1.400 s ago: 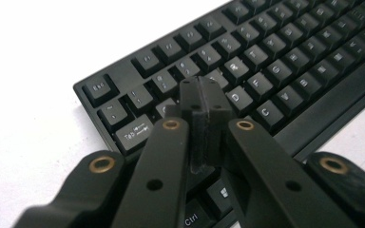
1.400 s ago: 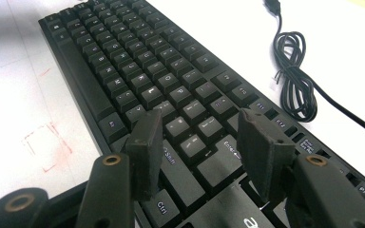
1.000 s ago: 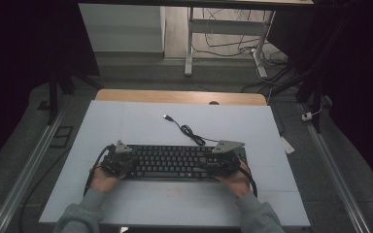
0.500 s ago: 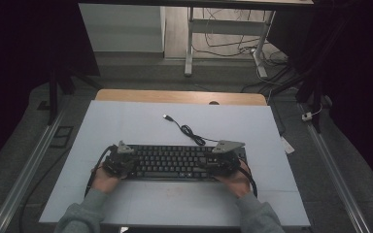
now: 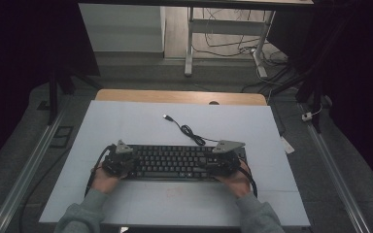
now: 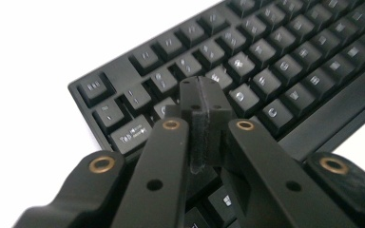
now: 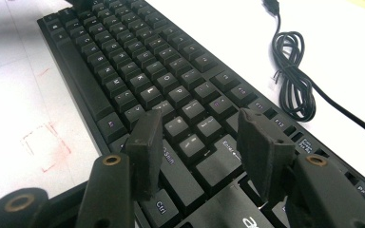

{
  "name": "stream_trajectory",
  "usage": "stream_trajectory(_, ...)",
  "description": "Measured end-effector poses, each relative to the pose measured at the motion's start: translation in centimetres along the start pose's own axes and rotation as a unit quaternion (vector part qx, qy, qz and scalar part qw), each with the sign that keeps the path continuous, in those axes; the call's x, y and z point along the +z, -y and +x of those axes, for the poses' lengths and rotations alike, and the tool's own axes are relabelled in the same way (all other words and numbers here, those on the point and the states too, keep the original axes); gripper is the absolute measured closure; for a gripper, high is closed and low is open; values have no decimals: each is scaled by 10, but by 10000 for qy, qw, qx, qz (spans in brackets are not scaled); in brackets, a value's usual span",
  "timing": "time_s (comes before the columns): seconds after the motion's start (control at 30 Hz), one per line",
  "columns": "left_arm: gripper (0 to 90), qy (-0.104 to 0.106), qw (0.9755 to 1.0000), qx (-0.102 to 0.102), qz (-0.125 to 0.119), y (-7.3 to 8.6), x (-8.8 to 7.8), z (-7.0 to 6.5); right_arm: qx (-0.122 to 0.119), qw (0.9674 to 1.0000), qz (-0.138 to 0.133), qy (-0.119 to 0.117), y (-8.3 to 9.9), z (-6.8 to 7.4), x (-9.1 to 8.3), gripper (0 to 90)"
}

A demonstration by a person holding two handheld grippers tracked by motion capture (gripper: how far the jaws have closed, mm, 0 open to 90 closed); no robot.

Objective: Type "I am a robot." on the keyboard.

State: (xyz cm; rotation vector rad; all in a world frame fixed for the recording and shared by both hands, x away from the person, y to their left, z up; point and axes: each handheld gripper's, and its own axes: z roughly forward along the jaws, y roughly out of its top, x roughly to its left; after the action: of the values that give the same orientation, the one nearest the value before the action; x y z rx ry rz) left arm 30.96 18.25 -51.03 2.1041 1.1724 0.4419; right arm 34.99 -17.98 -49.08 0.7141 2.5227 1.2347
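Your high view is dim: the room sinks to near black at 9 and 3 o'clock, and light falls mainly on the pale table (image 5: 141, 124), with a brighter floor strip at 12 o'clock. It looks soft and grainy. In your left gripper view the tabletop blows out to pure white at 10 o'clock, and the keyboard (image 6: 266, 61) blurs toward 1 o'clock. Your right gripper view glares white at 2 o'clock; near keys are sharp, far ones hazy.

My pale blue table (image 5: 126, 121) has a wooden strip (image 5: 175, 96) along its far edge. Beyond it I see a grey floor (image 5: 141, 73), metal desk legs (image 5: 189, 43) with loose cables (image 5: 228, 39), and dark surroundings either side.
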Motion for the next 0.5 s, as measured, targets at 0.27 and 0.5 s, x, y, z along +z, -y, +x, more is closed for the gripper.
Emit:
stream_trajectory(0.27,605,260,9977,-281,-560,0,-20,8,11,10000,-26,-15,0,0,-1,516)
stream_trajectory(0.5,438,442,9964,-385,-609,0,-24,10,18,10000,-43,-11,2,1,-3,513)
